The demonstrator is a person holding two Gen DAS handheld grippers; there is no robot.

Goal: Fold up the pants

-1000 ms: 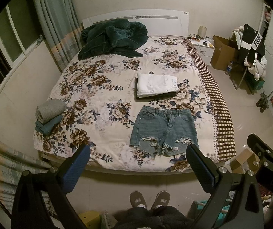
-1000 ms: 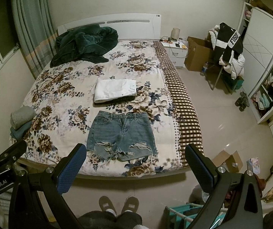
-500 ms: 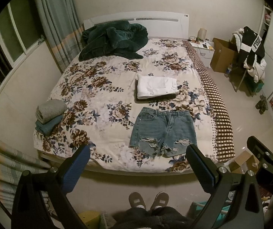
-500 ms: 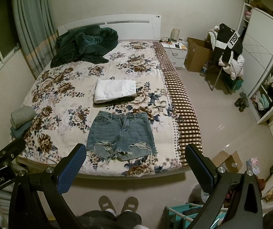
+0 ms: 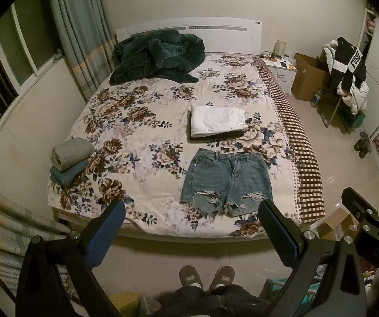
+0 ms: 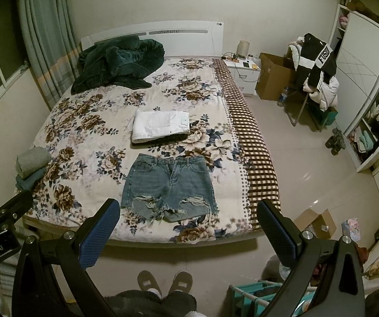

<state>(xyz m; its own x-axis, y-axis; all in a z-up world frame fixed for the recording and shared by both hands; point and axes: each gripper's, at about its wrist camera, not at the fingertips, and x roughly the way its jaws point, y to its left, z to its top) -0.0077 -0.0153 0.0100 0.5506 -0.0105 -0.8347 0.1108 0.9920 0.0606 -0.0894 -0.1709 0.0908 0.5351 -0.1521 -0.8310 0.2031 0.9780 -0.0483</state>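
Blue denim shorts [image 5: 226,178] with frayed hems lie flat and unfolded near the foot of the floral bed [image 5: 141,121]; they also show in the right wrist view [image 6: 168,183]. Just beyond them lies a folded white garment [image 5: 217,119], also in the right wrist view [image 6: 160,125]. My left gripper [image 5: 192,227] is open and empty, held high in front of the bed's foot. My right gripper [image 6: 189,224] is open and empty at the same height, to the right of the left one.
A dark green blanket [image 5: 157,58] is heaped at the headboard. Folded grey and teal towels [image 5: 70,159] sit at the bed's left corner. A nightstand [image 6: 245,71], cardboard box [image 6: 274,76] and clothes-laden chair [image 6: 316,74] stand right. My slippered feet [image 5: 206,277] stand on the floor.
Both views have shifted very slightly; the bed sits a touch lower in frame. The grippers stay open and nothing on the bed has moved.
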